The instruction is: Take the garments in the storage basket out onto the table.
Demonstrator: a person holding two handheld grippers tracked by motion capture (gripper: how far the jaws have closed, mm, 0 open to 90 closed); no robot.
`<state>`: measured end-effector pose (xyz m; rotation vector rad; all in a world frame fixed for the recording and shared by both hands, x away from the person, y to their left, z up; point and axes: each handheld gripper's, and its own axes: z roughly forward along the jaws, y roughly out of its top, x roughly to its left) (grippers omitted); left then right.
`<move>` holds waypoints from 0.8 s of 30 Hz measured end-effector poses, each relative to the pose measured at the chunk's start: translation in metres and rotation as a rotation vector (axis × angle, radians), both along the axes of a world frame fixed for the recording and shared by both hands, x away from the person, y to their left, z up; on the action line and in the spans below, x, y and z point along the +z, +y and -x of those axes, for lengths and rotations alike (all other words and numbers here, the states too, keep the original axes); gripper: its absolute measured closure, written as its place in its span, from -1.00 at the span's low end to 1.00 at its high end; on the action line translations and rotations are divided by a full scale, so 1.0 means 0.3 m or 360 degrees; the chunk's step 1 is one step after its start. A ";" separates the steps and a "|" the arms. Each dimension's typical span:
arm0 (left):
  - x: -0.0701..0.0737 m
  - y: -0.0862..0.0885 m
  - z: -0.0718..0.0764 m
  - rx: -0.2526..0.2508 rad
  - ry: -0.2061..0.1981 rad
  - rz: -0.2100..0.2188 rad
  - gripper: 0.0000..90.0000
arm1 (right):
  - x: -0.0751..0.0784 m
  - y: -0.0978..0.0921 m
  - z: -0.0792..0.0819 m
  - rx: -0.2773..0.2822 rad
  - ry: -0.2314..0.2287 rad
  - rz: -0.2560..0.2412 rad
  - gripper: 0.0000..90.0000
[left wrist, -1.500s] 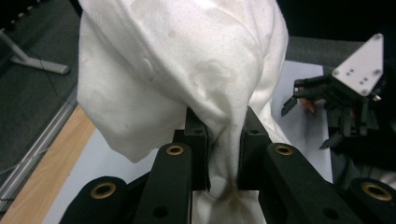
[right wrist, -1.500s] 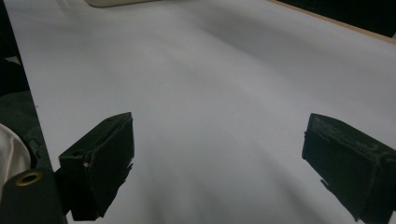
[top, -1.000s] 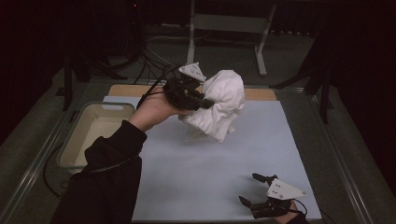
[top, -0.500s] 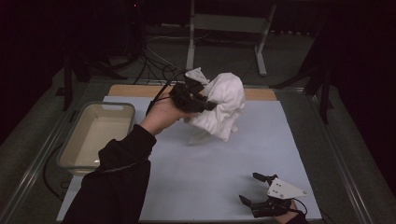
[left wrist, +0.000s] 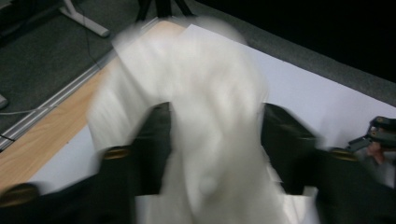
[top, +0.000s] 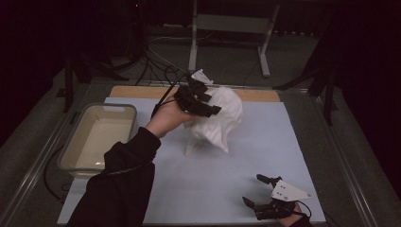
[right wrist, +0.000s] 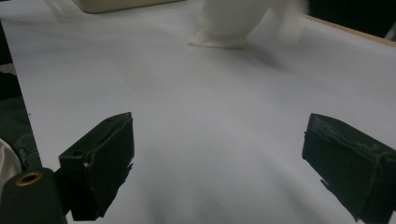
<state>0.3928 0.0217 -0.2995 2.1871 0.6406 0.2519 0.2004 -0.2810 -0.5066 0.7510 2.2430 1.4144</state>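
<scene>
We hold the white cloth [top: 218, 120] pinched in our left gripper [top: 204, 101], lifted near the desk's [top: 265, 156] far edge, its tail brushing the surface. Our right gripper [top: 265, 196], spread and empty, rests at the near right corner, well apart; the beige tub [top: 97, 137] sits at the left edge.

One white cloth [top: 218, 120], centre of frame. One plastic tub [top: 80, 150], left of frame. Two hand-held grippers: left hand-held gripper [top: 201, 101] at centre, right hand-held gripper [top: 257, 190] at lower right. One blue mat [top: 265, 151] on one desk [top: 142, 91].
</scene>
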 end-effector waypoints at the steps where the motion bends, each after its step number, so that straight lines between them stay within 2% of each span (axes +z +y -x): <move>1: 0.004 -0.001 0.003 0.0010 -0.0005 0.0002 -0.12 | 0.000 0.000 0.000 -0.0004 0.0004 0.0002 -0.80; 3: 0.010 -0.004 0.010 0.0010 -0.0003 -0.0019 -0.38 | -0.001 0.001 0.000 -0.0006 0.0007 0.0001 -0.79; 6: 0.011 -0.005 0.019 0.0005 -0.0005 -0.0030 -0.64 | 0.000 0.001 0.000 -0.0004 0.0001 0.0004 -0.80; 8: 0.007 -0.002 0.020 0.0006 0.0007 -0.0021 -0.69 | -0.001 0.001 0.000 -0.0004 0.0000 0.0005 -0.80; 10: -0.003 -0.001 0.021 -0.0009 0.0012 -0.0039 -0.89 | 0.000 0.001 0.001 -0.0003 -0.0001 0.0008 -0.79; 12: -0.011 0.000 0.023 -0.0013 0.0007 -0.0048 -0.98 | -0.001 0.001 0.000 -0.0003 0.0004 0.0003 -0.80; 17: -0.023 0.013 0.018 -0.0025 0.0015 -0.0037 -1.00 | -0.003 0.002 0.000 0.0000 0.0010 -0.0004 -0.80; 20: -0.029 0.025 0.021 -0.0037 0.0016 -0.0054 -1.00 | -0.003 0.003 0.001 0.0001 0.0011 -0.0003 -0.80; 22: -0.033 0.036 0.026 -0.0033 -0.0004 -0.0030 -1.00 | -0.004 0.004 0.001 0.0001 0.0008 0.0000 -0.79; 24: -0.036 0.049 0.028 -0.0047 0.0008 0.0000 -1.00 | -0.004 0.003 0.001 -0.0004 0.0017 0.0004 -0.80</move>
